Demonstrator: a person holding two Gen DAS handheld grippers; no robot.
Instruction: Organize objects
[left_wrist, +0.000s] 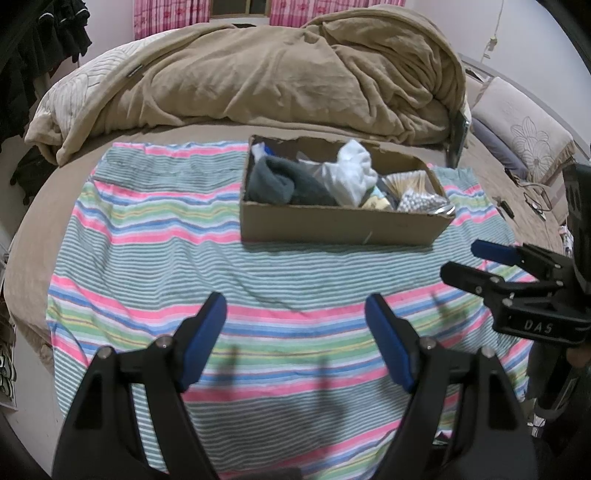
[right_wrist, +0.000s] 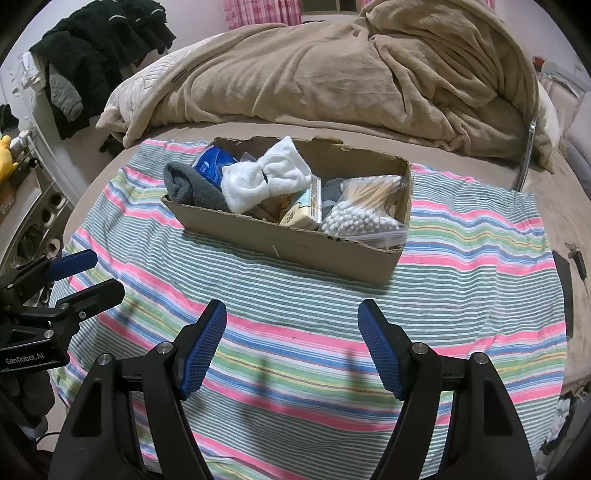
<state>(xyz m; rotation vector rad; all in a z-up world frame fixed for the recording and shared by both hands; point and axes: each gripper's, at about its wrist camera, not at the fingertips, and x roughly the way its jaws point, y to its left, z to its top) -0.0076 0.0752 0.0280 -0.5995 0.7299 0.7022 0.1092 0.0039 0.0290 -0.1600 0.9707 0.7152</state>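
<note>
An open cardboard box (left_wrist: 332, 225) (right_wrist: 295, 247) sits on a striped cloth (left_wrist: 166, 258) (right_wrist: 461, 277) on the bed. It holds a grey sock roll (left_wrist: 280, 182) (right_wrist: 195, 186), a white fluffy cloth (left_wrist: 352, 171) (right_wrist: 262, 177), a bag of cotton swabs (left_wrist: 421, 195) (right_wrist: 364, 212), a small printed pack (right_wrist: 301, 206) and a blue item (right_wrist: 212, 164). My left gripper (left_wrist: 295, 310) is open and empty, hovering over the cloth before the box; it also shows in the right wrist view (right_wrist: 101, 273). My right gripper (right_wrist: 291, 314) is open and empty; it also shows in the left wrist view (left_wrist: 461, 260).
A crumpled tan blanket (left_wrist: 295, 74) (right_wrist: 351, 66) lies behind the box. Dark clothes (right_wrist: 96, 48) hang at the left. A pillow (left_wrist: 524, 129) and cables (left_wrist: 535, 195) lie at the right. A dark phone-like object (right_wrist: 565, 295) rests at the cloth's right edge.
</note>
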